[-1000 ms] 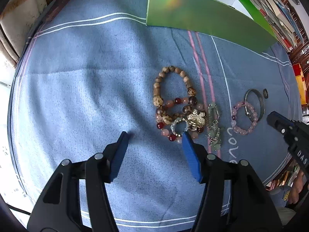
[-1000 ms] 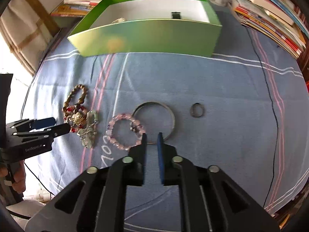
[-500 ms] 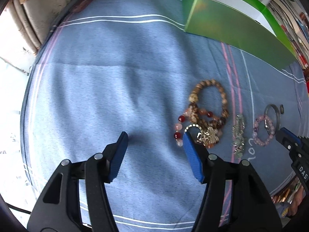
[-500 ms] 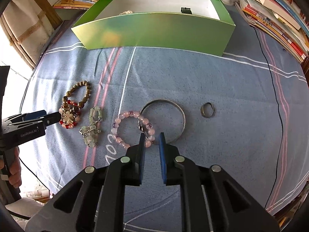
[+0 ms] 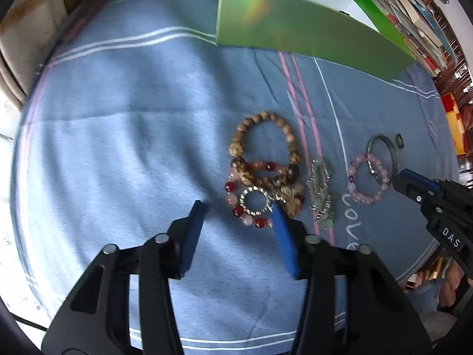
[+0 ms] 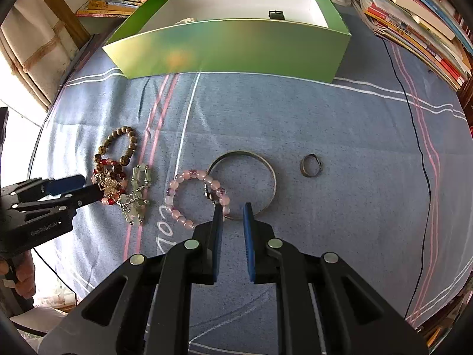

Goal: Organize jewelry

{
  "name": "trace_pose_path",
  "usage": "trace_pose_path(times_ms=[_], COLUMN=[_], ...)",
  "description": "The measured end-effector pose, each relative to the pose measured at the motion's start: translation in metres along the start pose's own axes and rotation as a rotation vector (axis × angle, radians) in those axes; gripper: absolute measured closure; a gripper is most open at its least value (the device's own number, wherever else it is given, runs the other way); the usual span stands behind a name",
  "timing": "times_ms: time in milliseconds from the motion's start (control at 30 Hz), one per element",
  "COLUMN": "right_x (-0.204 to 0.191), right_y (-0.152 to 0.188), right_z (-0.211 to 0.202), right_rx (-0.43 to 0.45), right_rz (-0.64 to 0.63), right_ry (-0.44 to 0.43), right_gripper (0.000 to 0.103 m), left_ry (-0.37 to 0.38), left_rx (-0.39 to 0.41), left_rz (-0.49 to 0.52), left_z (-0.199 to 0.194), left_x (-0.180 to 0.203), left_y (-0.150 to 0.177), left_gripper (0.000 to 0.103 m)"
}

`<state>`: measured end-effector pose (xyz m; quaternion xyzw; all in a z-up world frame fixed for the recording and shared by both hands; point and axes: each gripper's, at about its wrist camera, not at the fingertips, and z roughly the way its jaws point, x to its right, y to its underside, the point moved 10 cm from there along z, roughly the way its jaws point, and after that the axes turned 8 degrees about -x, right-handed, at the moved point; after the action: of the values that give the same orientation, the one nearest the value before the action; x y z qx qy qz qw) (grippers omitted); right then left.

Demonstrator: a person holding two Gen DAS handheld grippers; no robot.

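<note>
Jewelry pile: we see a red-and-pink bead bracelet with a sparkly ring charm (image 5: 254, 204) at lower centre of the left wrist view, tangled with a brown wooden bead bracelet (image 5: 263, 145) just above it.
Other pieces: a pale green stone chain (image 5: 320, 192) lies just to the right; farther right a pink bead bracelet (image 6: 195, 198) overlaps a thin silver bangle (image 6: 260, 159); a small dark metal ring (image 6: 310, 167) sits apart, right of centre in the right wrist view.
Left gripper (image 5: 239, 207): our jaws are closing around the charm end of the red-and-pink bracelet; its beads sit between the blue pads, not yet clamped as far as we can see.
Right gripper (image 6: 232, 210): narrow gap between the jaws, nothing held; its tips hover at the near edge of the bangle and pink bracelet.
Destination: we judge the open green cardboard box (image 6: 236, 44), at the top of the frame, to be the target.
Surface: blue striped cloth (image 5: 118, 118).
Step in hand: we are picking the first piece of the tangle.
Next move: finish the pinch, then lift slowly, since the wooden bracelet may drag along.
</note>
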<state>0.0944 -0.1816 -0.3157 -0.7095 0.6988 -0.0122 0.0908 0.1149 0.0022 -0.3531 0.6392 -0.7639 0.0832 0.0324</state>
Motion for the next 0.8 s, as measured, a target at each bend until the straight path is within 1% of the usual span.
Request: trace_pose_path(times_ms=[67, 100, 200, 267, 367, 500, 533, 567, 600, 667, 700, 767, 800], right_x=[0.001, 0.002, 0.0, 0.0, 0.0, 0.002, 0.004, 0.006, 0.008, 0.012, 0.015, 0.017, 0.018], right_y=[0.0, 0.0, 0.001, 0.001, 0.0, 0.0, 0.0, 0.0, 0.0, 0.001, 0.001, 0.0, -0.001], right_z=[0.0, 0.0, 0.001, 0.002, 0.002, 0.001, 0.001, 0.001, 0.0, 0.0, 0.0, 0.0, 0.001], right_rx=[0.001, 0.002, 0.001, -0.001, -0.002, -0.001, 0.0, 0.001, 0.001, 0.002, 0.001, 0.001, 0.0], right_rz=[0.006, 0.009, 0.015, 0.014, 0.01, 0.012, 0.016, 0.021, 0.028, 0.041, 0.049, 0.059, 0.06], right_ry=[0.001, 0.002, 0.002, 0.002, 0.002, 0.008, 0.01, 0.012, 0.013, 0.015, 0.015, 0.012, 0.012], right_gripper=[0.089, 0.089, 0.089, 0.089, 0.089, 0.089, 0.088, 0.088, 0.088, 0.088, 0.088, 0.088, 0.088], left_ry=[0.013, 0.019, 0.026, 0.03, 0.061, 0.056, 0.055, 0.055, 0.048, 0.042, 0.053, 0.082, 0.09], left_rx=[0.01, 0.018, 0.043, 0.057, 0.066, 0.036, 0.03, 0.023, 0.023, 0.032, 0.032, 0.036, 0.04], left_rz=[-0.007, -0.014, -0.008, 0.018, 0.071, 0.154, 0.168, 0.18, 0.181, 0.174, 0.164, 0.146, 0.14], left_z=[0.002, 0.0, -0.005, -0.01, -0.013, -0.007, -0.003, -0.001, 0.002, 0.004, 0.005, 0.005, 0.003], left_x=[0.003, 0.001, 0.006, 0.013, 0.033, 0.059, 0.063, 0.067, 0.07, 0.07, 0.07, 0.068, 0.064], left_y=[0.001, 0.0, -0.001, -0.002, -0.001, -0.001, -0.001, -0.001, -0.002, -0.007, -0.008, -0.009, -0.009], left_gripper=[0.067, 0.067, 0.062, 0.055, 0.053, 0.053, 0.054, 0.062, 0.066, 0.082, 0.086, 0.087, 0.09])
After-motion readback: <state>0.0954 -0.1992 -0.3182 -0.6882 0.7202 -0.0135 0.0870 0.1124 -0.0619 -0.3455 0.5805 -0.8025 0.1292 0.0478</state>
